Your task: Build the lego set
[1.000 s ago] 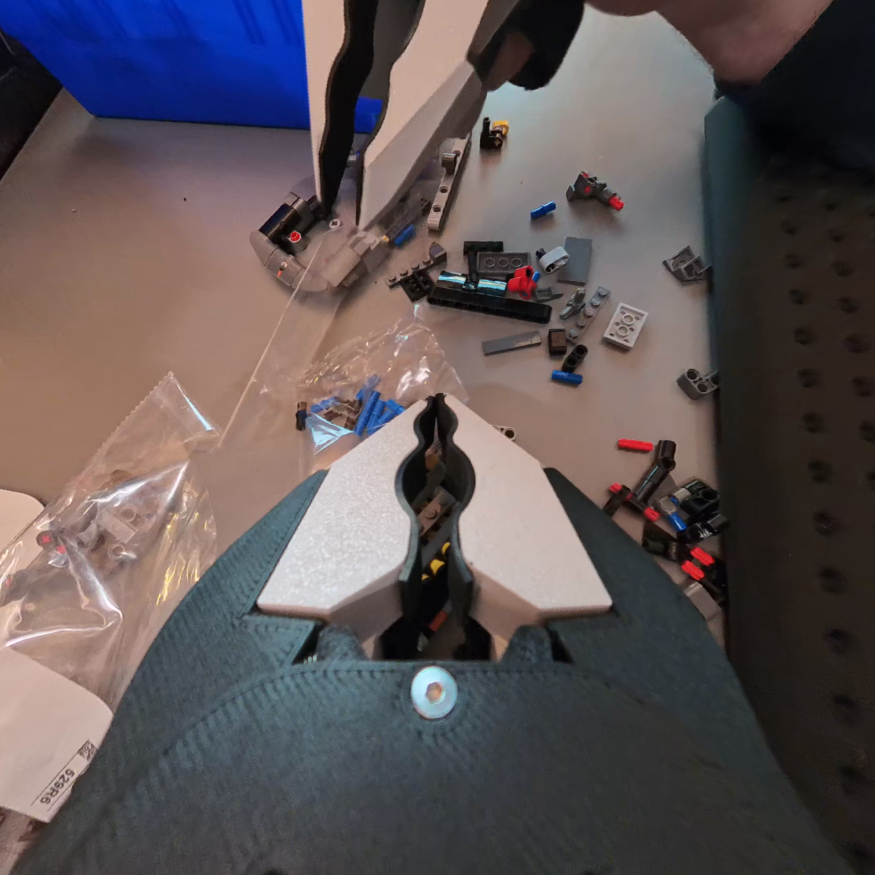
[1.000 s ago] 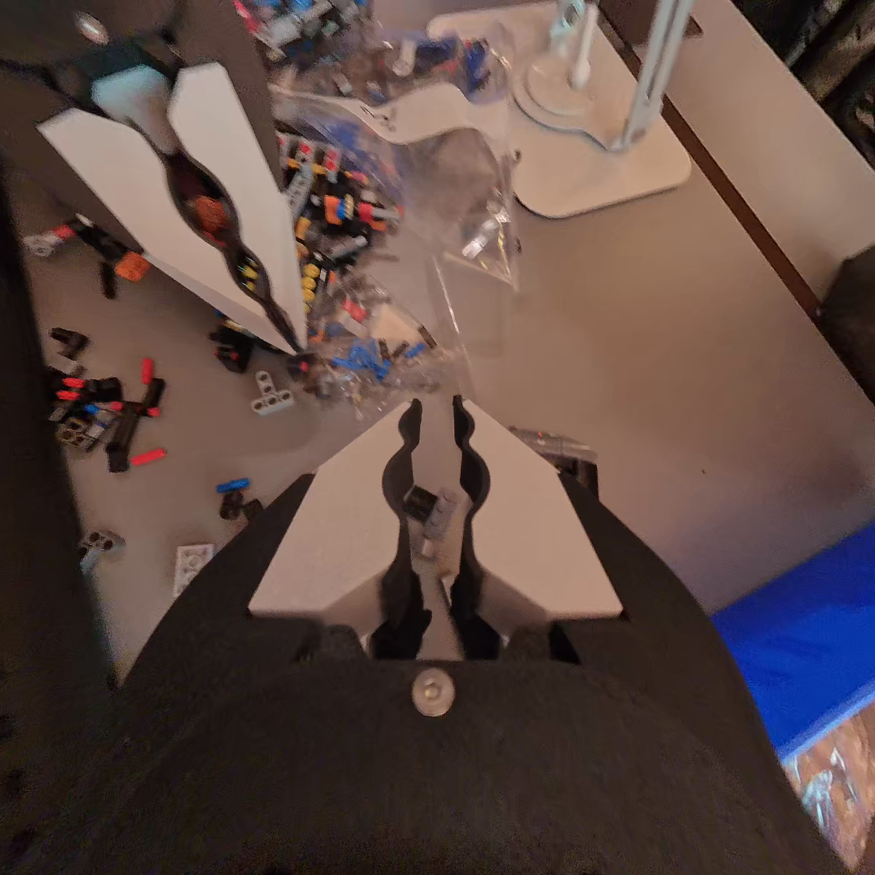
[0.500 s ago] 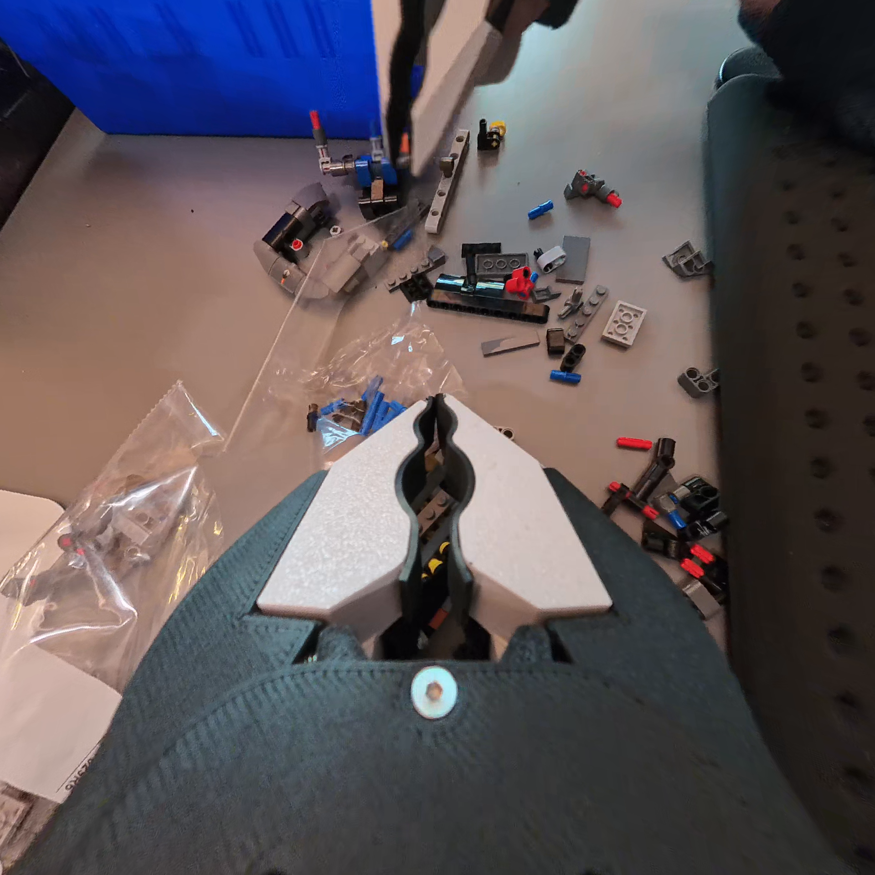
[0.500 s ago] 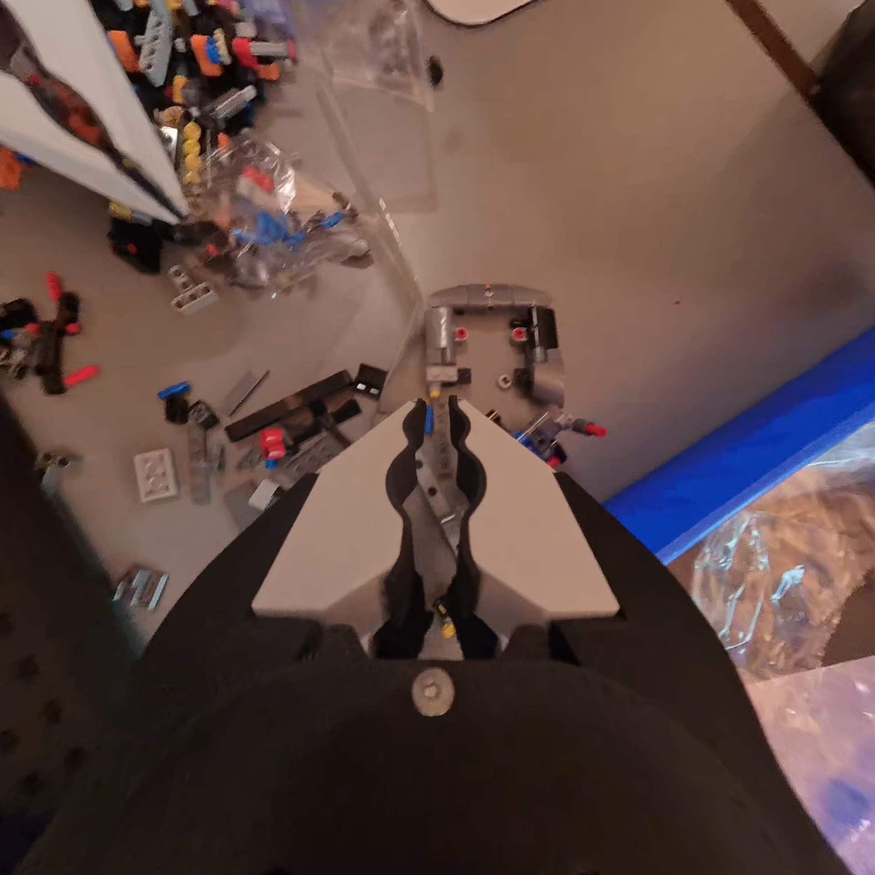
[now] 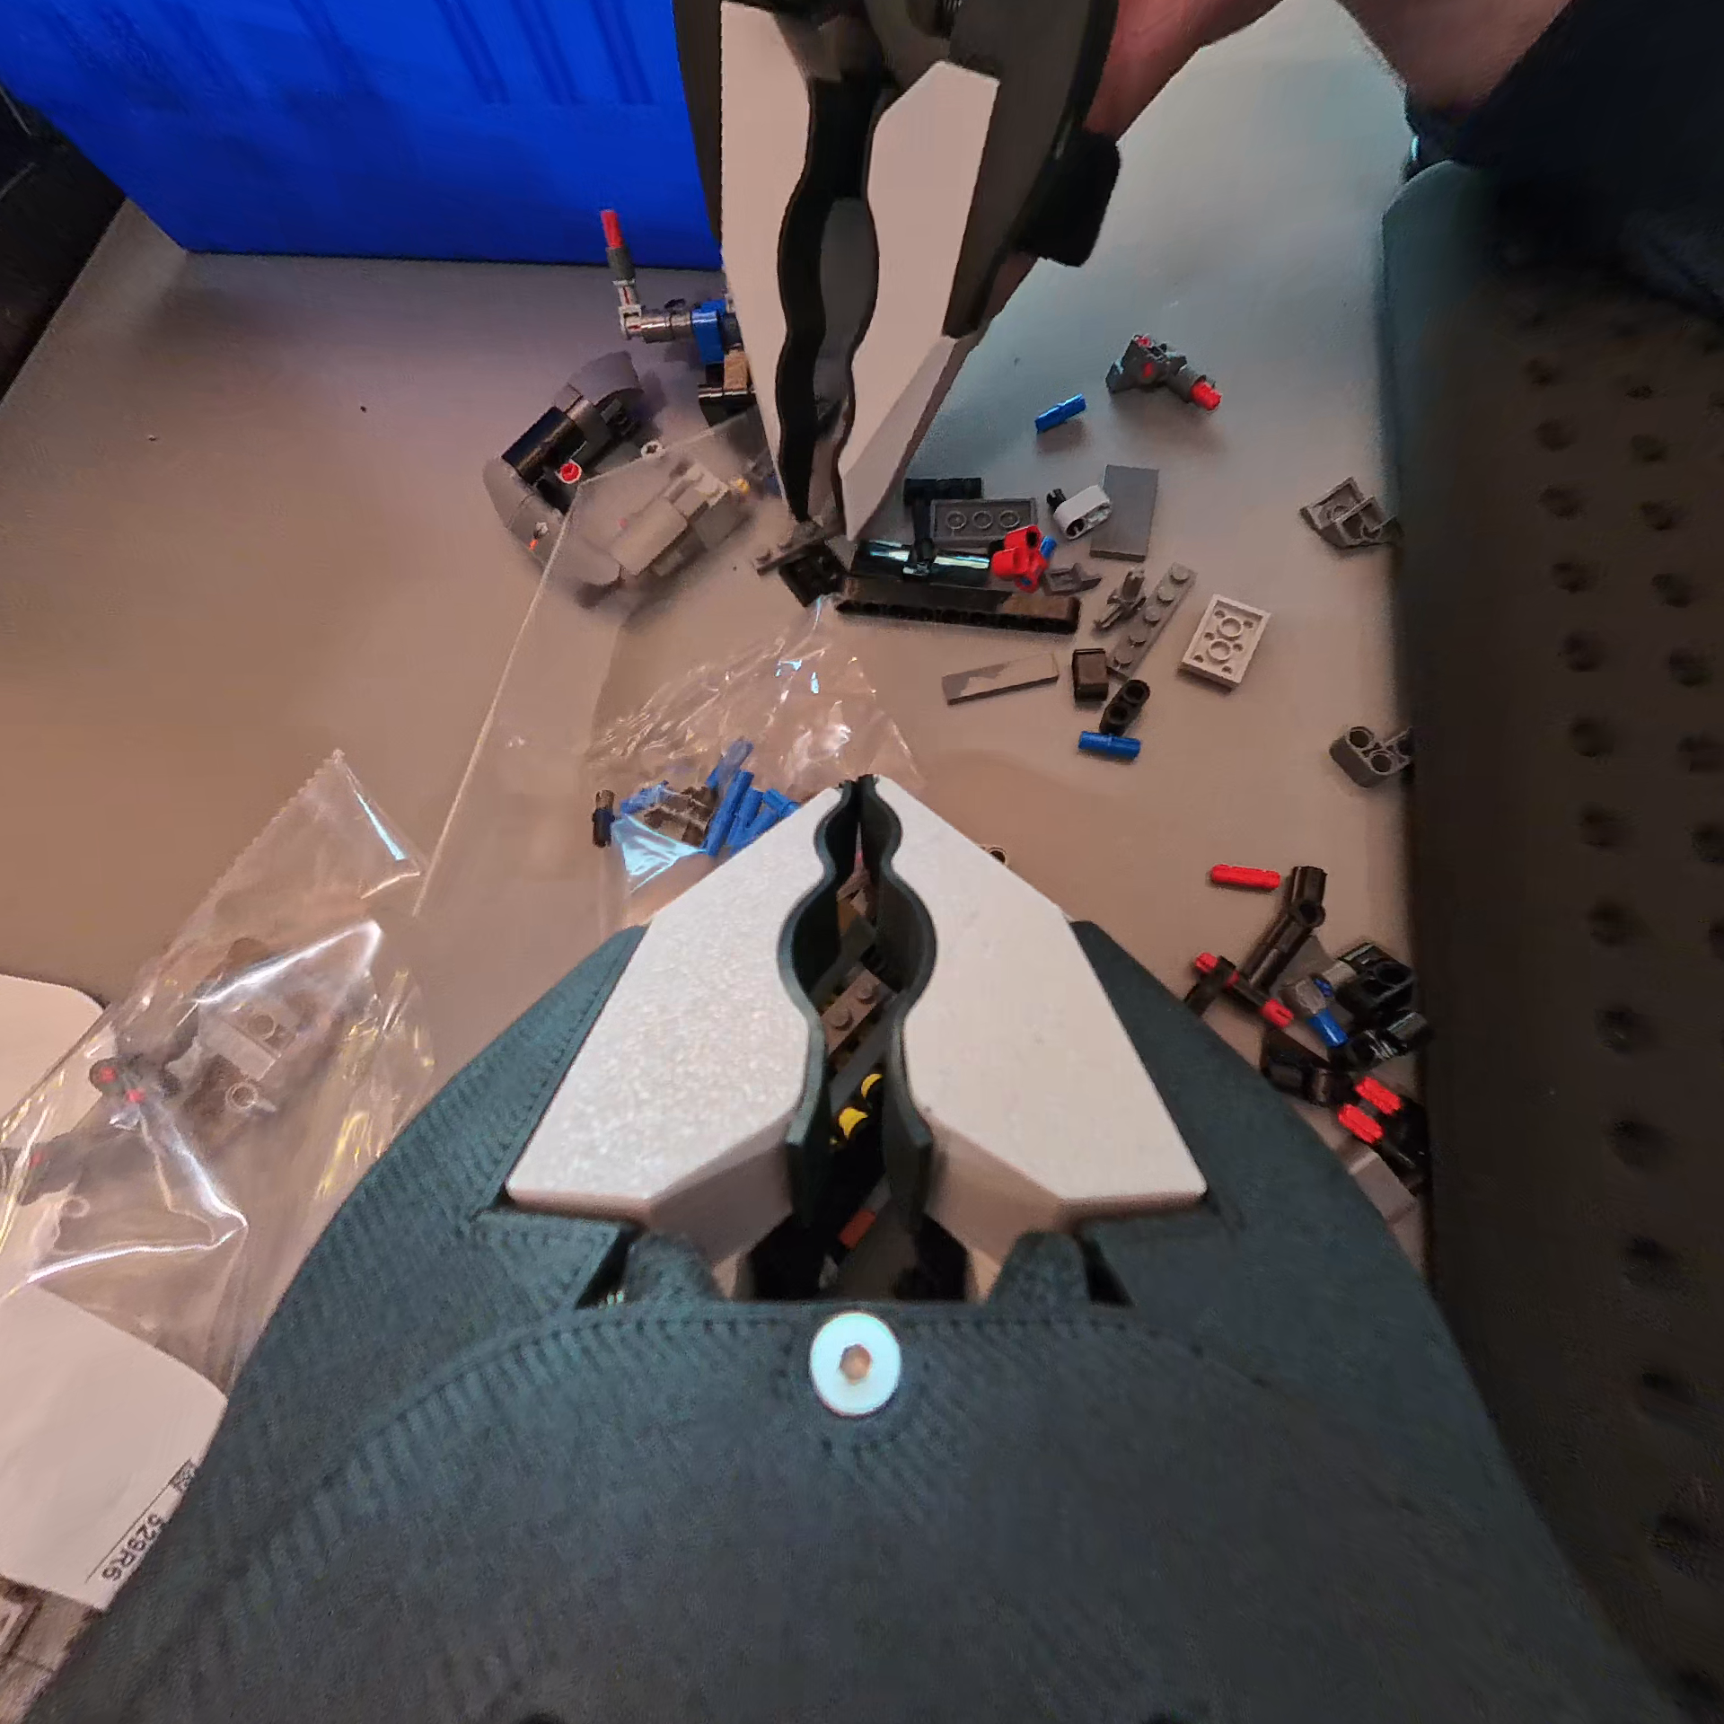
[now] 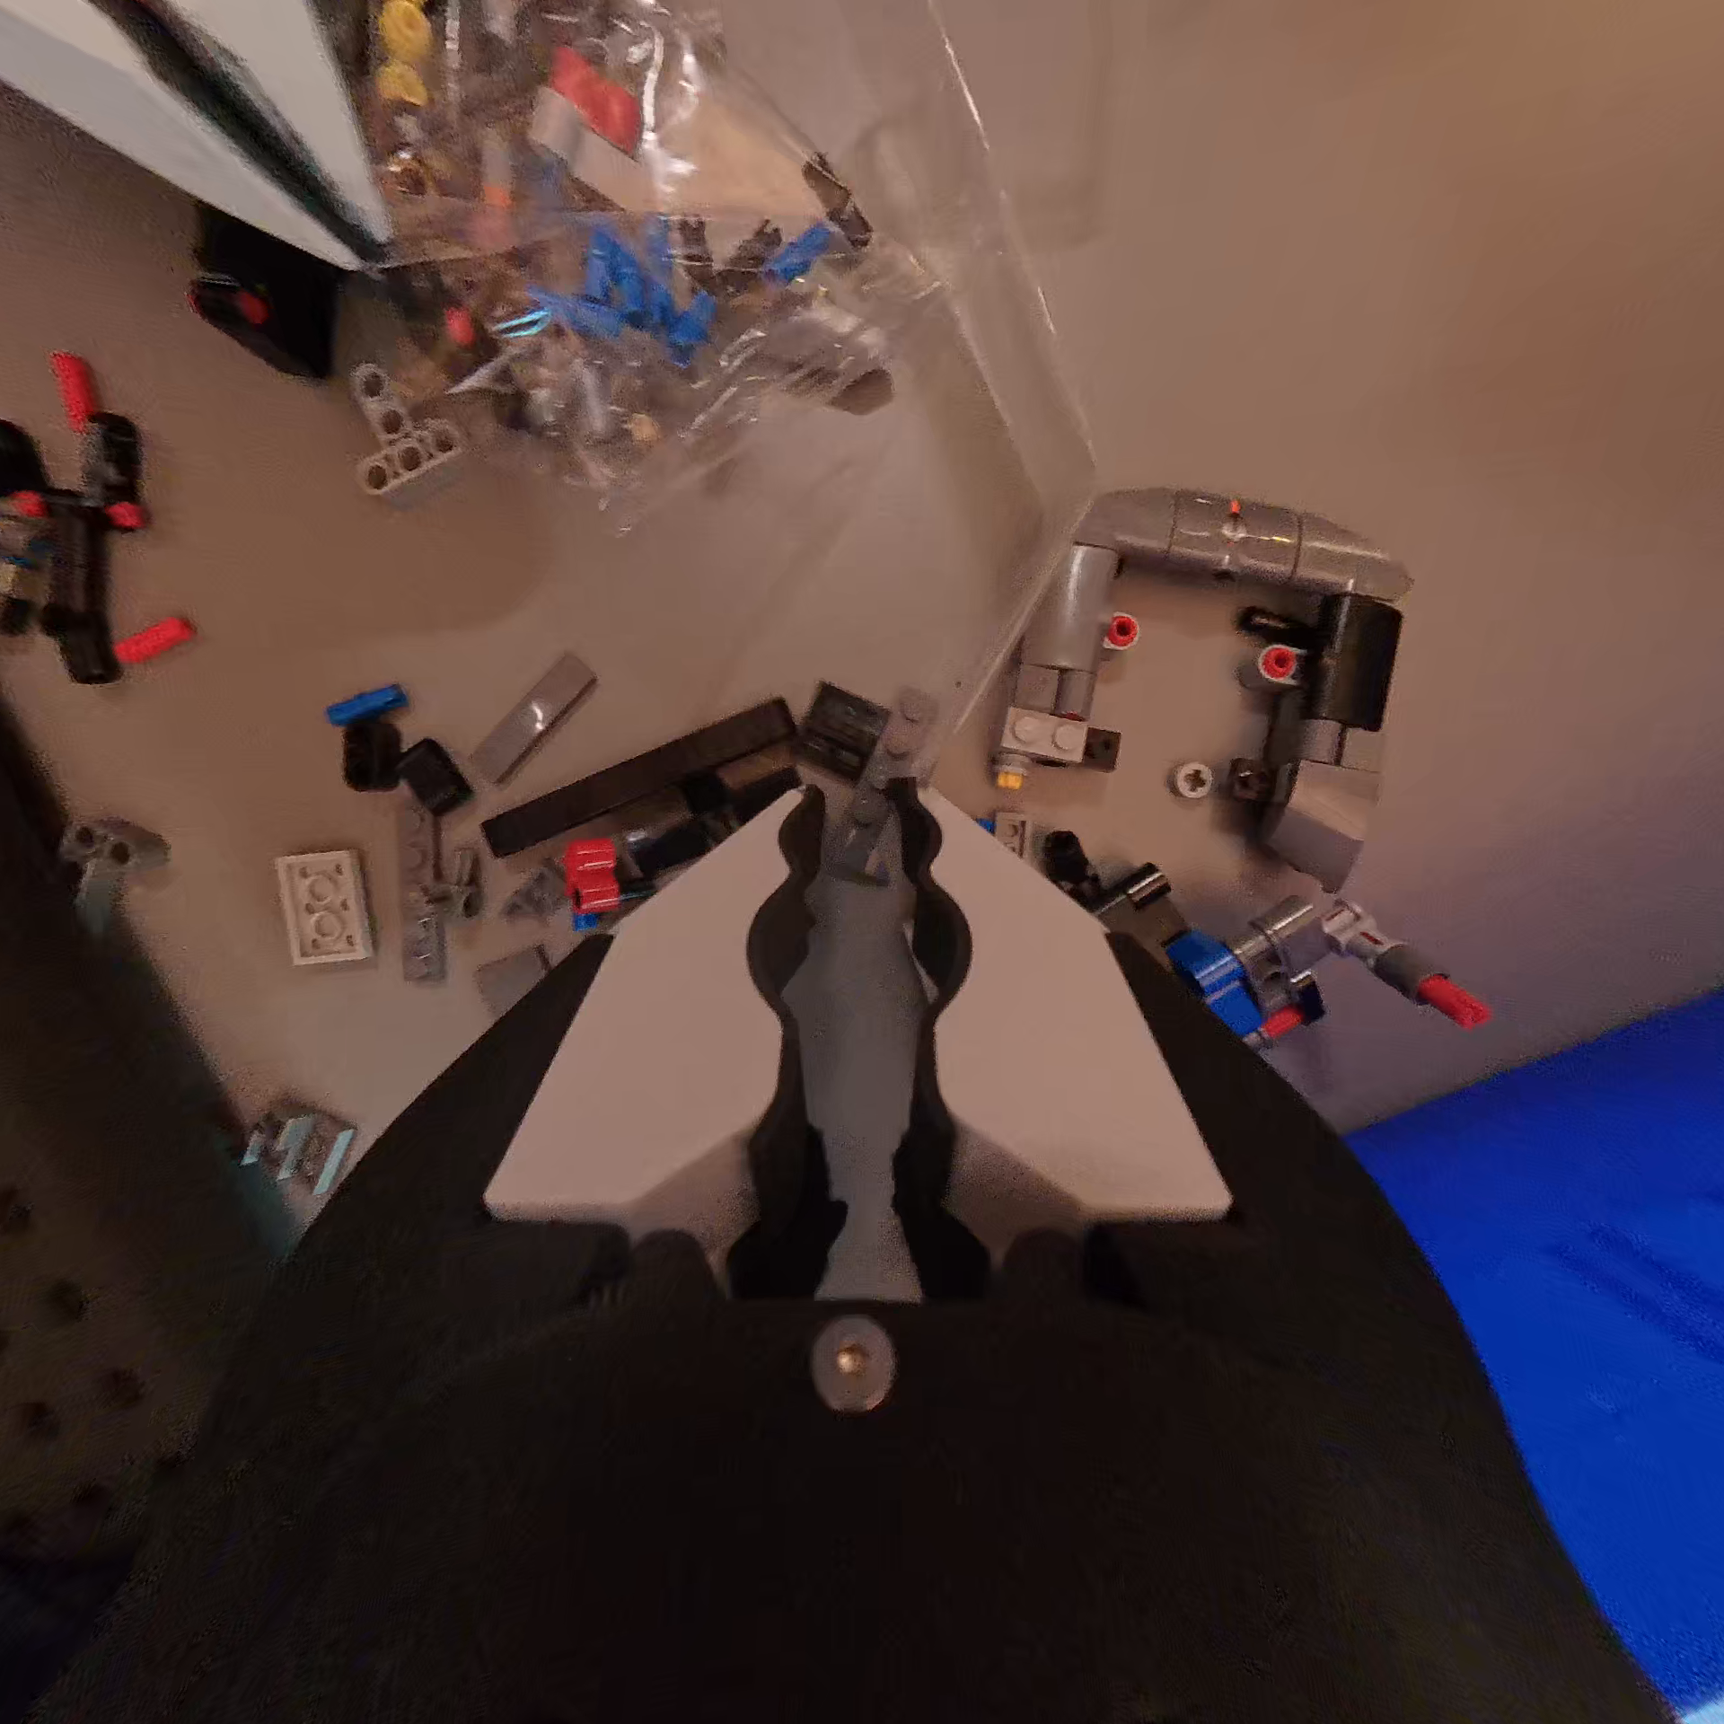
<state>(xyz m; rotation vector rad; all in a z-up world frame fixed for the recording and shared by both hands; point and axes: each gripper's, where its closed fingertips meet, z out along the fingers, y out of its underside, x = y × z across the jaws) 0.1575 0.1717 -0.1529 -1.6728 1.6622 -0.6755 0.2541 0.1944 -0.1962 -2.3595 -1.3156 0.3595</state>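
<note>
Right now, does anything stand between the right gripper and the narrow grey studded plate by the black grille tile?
Nothing visible does. The right gripper sits at the near end of the grey plate; the black grille tile lies beside it.

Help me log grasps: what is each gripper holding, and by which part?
Left gripper: nothing, jaws shut. Right gripper: straddles one end of a grey studded plate; grip cannot be told.

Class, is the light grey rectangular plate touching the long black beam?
Apart. The left wrist view shows the light grey plate well clear of the black beam, with table and other pieces between them.
</note>
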